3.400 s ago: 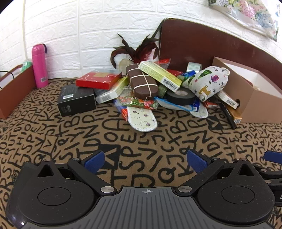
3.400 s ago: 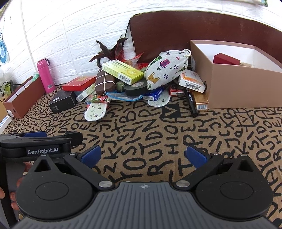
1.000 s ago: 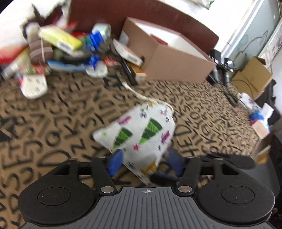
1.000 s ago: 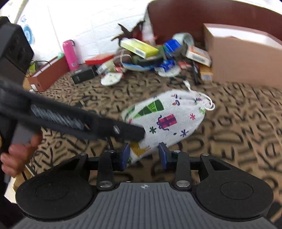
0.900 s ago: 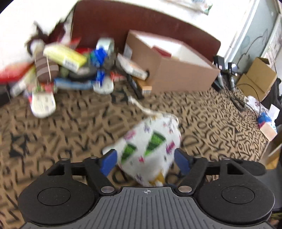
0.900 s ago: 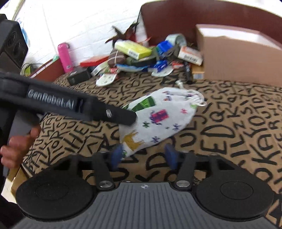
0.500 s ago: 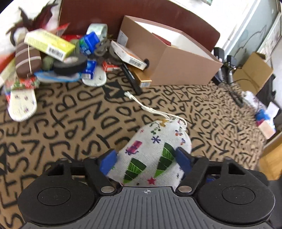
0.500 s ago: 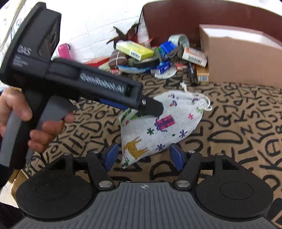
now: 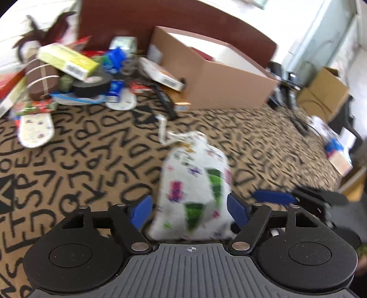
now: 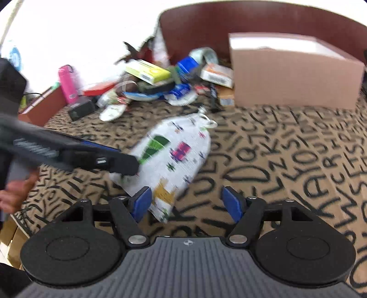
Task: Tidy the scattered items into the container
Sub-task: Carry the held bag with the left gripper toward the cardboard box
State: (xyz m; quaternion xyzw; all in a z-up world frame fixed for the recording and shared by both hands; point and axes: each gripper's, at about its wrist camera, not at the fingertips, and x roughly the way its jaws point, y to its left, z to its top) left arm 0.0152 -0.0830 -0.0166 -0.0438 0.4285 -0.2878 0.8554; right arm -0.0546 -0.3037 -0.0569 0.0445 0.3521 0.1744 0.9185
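Left wrist view: your left gripper [image 9: 190, 209] has just spread wide; the white drawstring pouch printed with trees [image 9: 195, 181] lies between its jaws on the letter-patterned brown cloth [image 9: 80, 149], with bare cloth up to the far brown cardboard box [image 9: 220, 91].

Right wrist view: your right gripper [image 10: 187, 202], jaws also just widened, holds nothing; the pouch's near corner sits by its left finger [image 10: 142, 202], open cloth to the right.

I'm looking at a home bedroom — a bed with a letter-print spread [image 10: 286, 146], a dark headboard [image 9: 160, 20], white brick wallpaper [image 10: 80, 34] — household clutter piled on it.
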